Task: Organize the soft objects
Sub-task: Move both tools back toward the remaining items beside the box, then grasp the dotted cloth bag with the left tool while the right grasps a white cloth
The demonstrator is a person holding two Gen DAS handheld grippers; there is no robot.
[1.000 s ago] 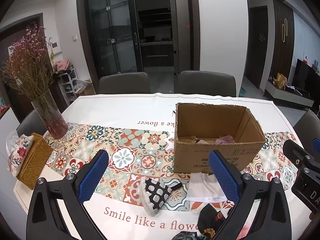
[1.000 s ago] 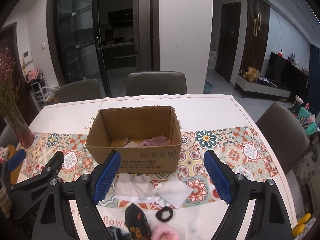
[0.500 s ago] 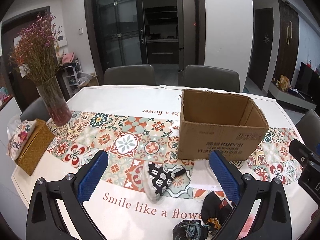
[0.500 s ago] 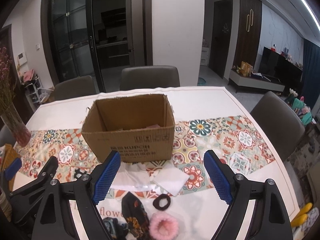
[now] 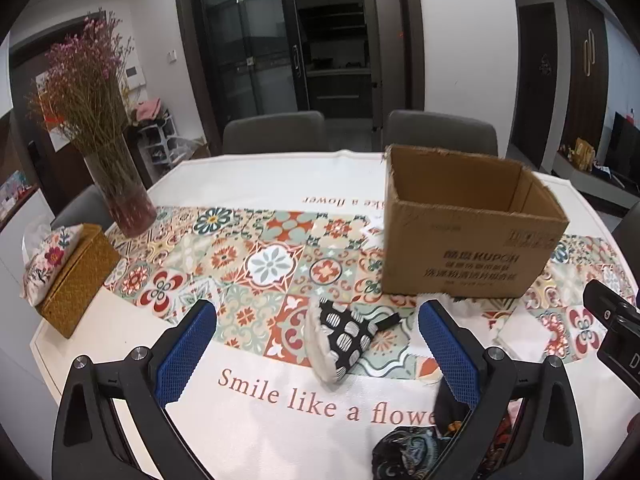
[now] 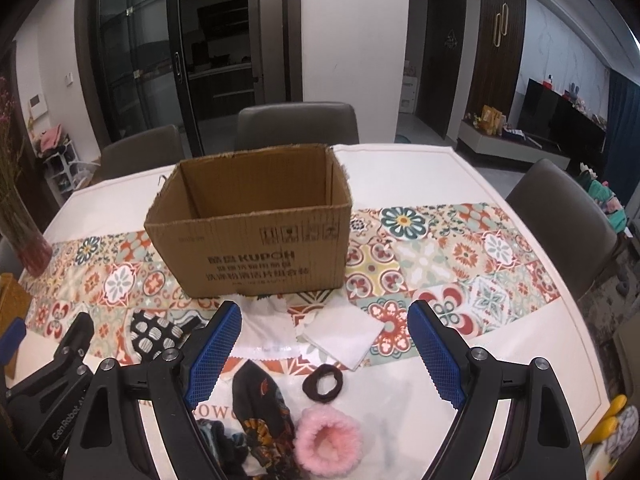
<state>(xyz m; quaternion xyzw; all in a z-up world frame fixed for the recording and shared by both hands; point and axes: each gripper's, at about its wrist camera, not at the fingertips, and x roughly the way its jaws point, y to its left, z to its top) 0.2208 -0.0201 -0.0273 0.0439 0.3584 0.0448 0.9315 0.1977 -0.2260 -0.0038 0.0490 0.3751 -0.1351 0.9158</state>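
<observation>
Scrunchie [image 6: 327,444], pink: light, fluffy, compressible; I pinch across its ring. Both my grippers [image 6: 325,354] [image 5: 316,352] gape wide, empty.

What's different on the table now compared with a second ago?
Both claws, left and right, have sunk lower toward the soft things in front of the cardboard box, so its inside no longer shows. Nothing was picked up or dropped. Both claws stayed open; the pink scrunchie and dotted pouch lie unmoved.
</observation>
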